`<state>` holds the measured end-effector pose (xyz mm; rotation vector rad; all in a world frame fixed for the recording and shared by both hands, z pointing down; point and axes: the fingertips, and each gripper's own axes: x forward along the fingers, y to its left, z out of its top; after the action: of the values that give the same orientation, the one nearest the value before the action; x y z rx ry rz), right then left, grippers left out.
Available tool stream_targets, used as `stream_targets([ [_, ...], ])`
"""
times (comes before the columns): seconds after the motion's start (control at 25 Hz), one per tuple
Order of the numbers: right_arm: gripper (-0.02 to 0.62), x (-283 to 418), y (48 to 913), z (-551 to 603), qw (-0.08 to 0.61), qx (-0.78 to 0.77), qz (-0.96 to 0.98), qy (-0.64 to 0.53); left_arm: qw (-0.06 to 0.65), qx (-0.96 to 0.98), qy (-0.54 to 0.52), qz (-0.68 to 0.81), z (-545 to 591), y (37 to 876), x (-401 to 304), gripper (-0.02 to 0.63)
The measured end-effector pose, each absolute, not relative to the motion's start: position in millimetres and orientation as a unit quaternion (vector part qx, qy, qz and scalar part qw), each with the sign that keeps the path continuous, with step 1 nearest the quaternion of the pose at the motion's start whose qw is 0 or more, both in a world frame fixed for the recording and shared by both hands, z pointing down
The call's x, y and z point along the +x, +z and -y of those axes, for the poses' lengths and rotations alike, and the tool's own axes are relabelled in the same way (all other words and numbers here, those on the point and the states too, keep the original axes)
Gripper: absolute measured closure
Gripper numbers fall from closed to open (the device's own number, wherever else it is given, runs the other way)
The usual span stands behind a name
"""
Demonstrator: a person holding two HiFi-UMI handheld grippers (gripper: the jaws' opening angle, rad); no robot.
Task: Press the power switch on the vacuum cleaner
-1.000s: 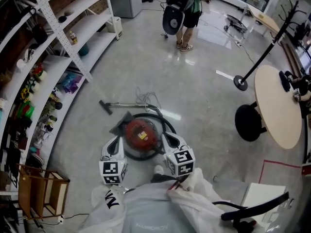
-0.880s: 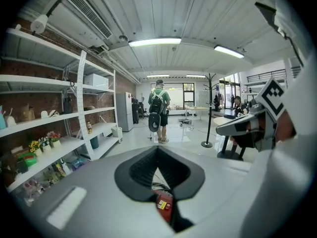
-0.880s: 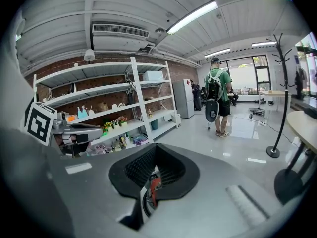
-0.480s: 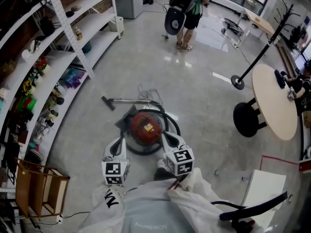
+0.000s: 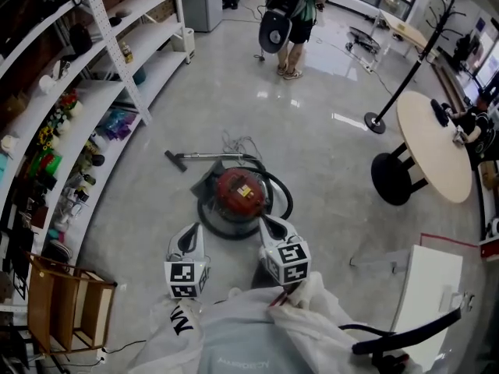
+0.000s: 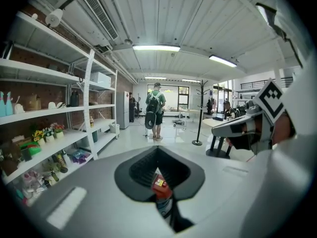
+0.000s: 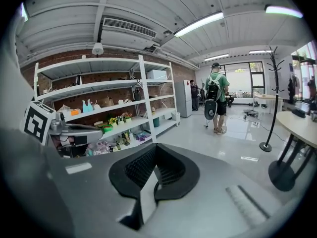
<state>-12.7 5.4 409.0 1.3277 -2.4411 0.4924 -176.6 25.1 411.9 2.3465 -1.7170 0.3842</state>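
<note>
A round red vacuum cleaner (image 5: 238, 192) sits on the grey floor with its black hose (image 5: 279, 194) looped round it. Its wand (image 5: 204, 157) lies just beyond. Both grippers hover just short of its near side. My left gripper (image 5: 189, 235) is at its near left, my right gripper (image 5: 273, 224) at its near right. Neither touches it. In the left gripper view the left gripper (image 6: 158, 154) is shut, and a sliver of the red vacuum cleaner (image 6: 159, 183) shows through the slit between the jaws. The right gripper (image 7: 154, 152) is shut too, with only floor showing in its slit.
White shelving (image 5: 110, 75) full of small items lines the left side, with a wooden crate (image 5: 69, 302) at its near end. A round table (image 5: 433, 142) and a coat stand base (image 5: 374, 121) are on the right. A person with a backpack (image 5: 291, 10) stands far ahead. A white box (image 5: 426, 287) is near right.
The vacuum cleaner now lies farther ahead of both grippers; a second ago they flanked its near rim. Both grippers have stayed shut.
</note>
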Motion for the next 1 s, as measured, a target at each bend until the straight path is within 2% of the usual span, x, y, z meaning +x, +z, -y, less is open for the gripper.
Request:
stream_targets([
  [0.6, 0.595, -20.9, 400.6, -59.4, 0.149, 0.497, 0.840, 0.160, 0.098, 0.812, 0.124, 0.562, -72.4, 412.1, -188.5, 0.606],
  [1.0, 0.595, -3.3, 405.2, -80.9, 0.163, 0.503, 0.832, 0.167, 0.095, 0.815, 0.130, 0.556, -84.6, 413.4, -171.3, 0.606],
])
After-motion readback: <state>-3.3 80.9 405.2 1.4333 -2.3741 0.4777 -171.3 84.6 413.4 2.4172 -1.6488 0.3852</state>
